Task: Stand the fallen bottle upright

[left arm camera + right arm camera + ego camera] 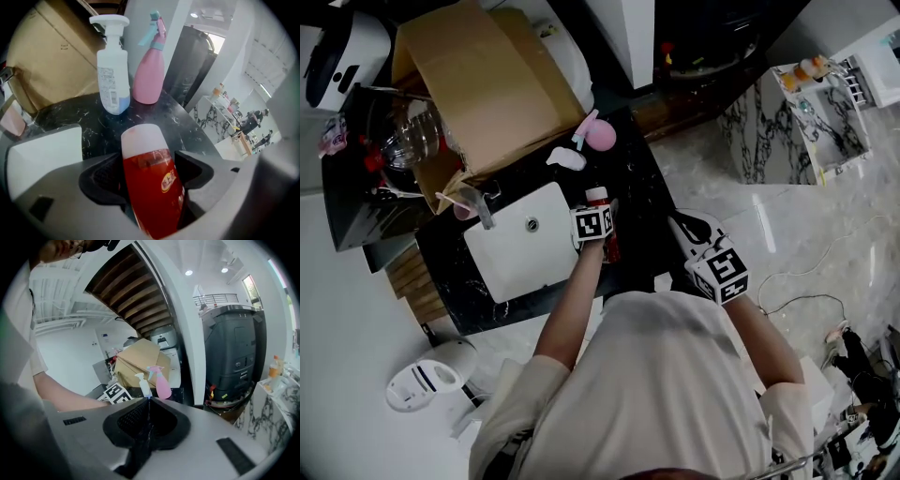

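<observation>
There is one red bottle [154,197] with a white cap. There are two spray bottles, one white [112,84] and one pink [149,79]. There is also one cardboard box [478,84], one white sink [511,267], and two tools, one in each of the person's hands.

The red bottle lies on its side on the dark marbled surface [642,187]. It sits between the sink's right rim and the surface's right edge, with its cap pointing toward the far edge. The two spray bottles stand upright just beside each other near the far edge, beyond the cap, the white one to the left of the pink one. The box fills the far left part of the surface, behind the sink.

The left tool [149,161] points steeply down over the red bottle with its jaws spread wide. One jaw is on each side of the red body, below the cap. A thin dark gap shows between the left pad and the bottle. The right pad is close against the other side, and I cannot tell whether it touches. The bottle is not lifted and rests on the surface.

The right tool [146,408] is held apart from the bottle, out past the surface's right edge and nearer the person. Its jaws are pressed together with nothing between them.
</observation>
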Demonstrator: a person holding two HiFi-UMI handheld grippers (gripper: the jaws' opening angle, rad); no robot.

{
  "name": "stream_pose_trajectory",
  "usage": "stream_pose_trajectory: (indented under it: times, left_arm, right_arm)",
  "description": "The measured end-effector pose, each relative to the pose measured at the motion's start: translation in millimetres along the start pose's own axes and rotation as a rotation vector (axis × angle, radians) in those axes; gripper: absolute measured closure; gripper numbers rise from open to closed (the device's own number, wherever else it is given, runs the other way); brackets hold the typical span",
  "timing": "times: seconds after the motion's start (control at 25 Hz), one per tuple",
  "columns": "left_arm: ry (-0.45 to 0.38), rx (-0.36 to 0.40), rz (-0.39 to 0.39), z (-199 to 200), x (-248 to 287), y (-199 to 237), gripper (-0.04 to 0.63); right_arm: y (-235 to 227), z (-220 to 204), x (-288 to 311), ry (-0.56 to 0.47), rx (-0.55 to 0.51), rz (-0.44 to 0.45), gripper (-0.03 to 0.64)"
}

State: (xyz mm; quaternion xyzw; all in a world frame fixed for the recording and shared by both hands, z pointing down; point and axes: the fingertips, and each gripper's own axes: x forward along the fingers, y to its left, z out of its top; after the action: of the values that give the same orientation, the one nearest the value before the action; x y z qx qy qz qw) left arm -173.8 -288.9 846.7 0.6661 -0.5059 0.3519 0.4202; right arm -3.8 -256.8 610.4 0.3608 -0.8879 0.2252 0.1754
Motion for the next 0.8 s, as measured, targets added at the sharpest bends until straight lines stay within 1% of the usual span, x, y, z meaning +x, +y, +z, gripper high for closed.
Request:
stream_pose_trajectory:
  times: [0.12, 0.24, 0.32, 0.52, 0.64, 0.8]
  left_arm:
    - [-0.017, -0.011, 0.034, 8, 3, 2, 0.255]
    - [-0.042, -0.063, 0.024, 13, 2, 4, 0.282]
    - [-0.053, -0.076, 0.012, 12, 0, 5, 0.295]
    - [-0.097, -0.063, -0.031, 15, -17, -3, 0.301]
    - [-0.122, -0.056, -0.043, 13, -27, -6, 0.302]
    - [-0.183, -0.022, -0.056, 15, -49, -13, 0.302]
  right_arm:
    - [-2, -2, -2, 0.002, 0.008, -0.008, 0.581]
    - [-2, -4, -5, 0.001, 0.01, -0.012, 0.581]
    - [-1, -4, -7, -0.001, 0.007, -0.013, 0.581]
    - [1, 0, -13, -0.006, -0.006, -0.008, 0.581]
    - [4, 3, -14, -0.011, -0.018, 0.005, 0.581]
    - [12, 8, -15, -0.025, -0.039, 0.026, 0.581]
